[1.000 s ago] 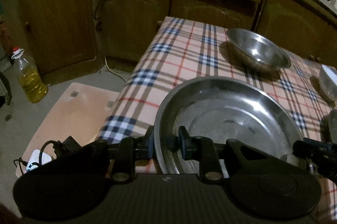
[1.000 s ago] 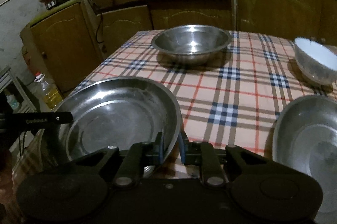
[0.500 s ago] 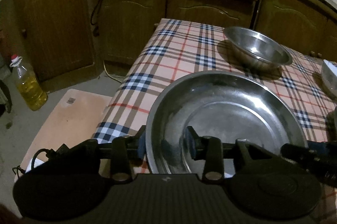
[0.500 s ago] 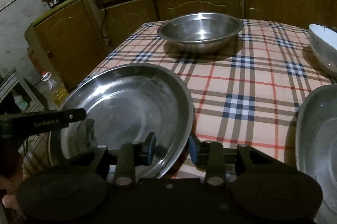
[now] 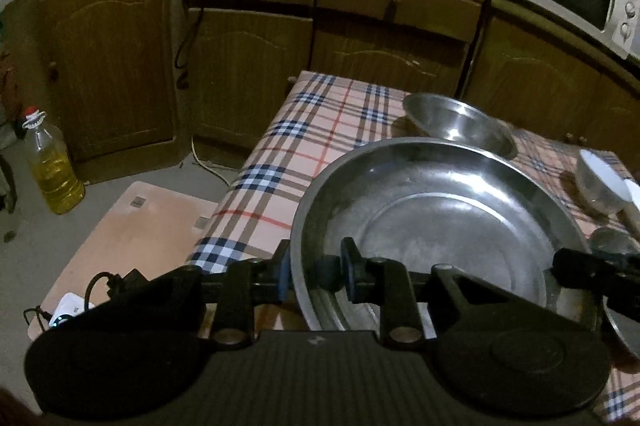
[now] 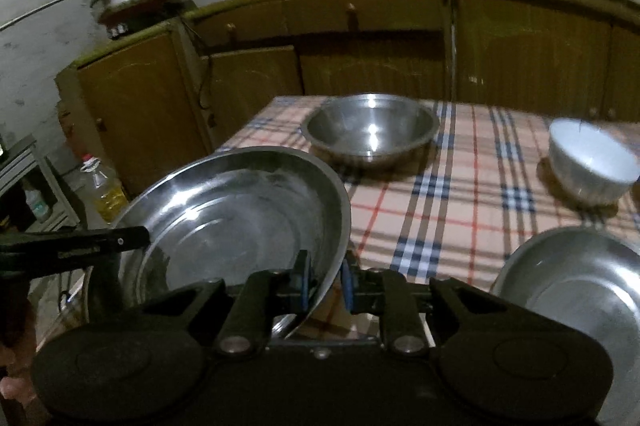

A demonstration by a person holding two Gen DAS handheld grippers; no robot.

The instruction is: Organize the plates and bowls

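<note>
Both grippers clamp the empty steel plate (image 5: 436, 218) by its rim

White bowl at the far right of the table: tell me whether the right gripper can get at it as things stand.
Probably not yet. The right gripper is shut on the rim of the large steel plate, so it is occupied. The path itself looks free: only bare checked tablecloth lies before the white bowl.

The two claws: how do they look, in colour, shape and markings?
Both are matte black. The left claw and right claw have blue pads on their fingers, silver pivot bolts, two round discs and a ribbed body. Seen from the right wrist view, the left claw's finger carries faint lettering, too blurred to read.
</note>
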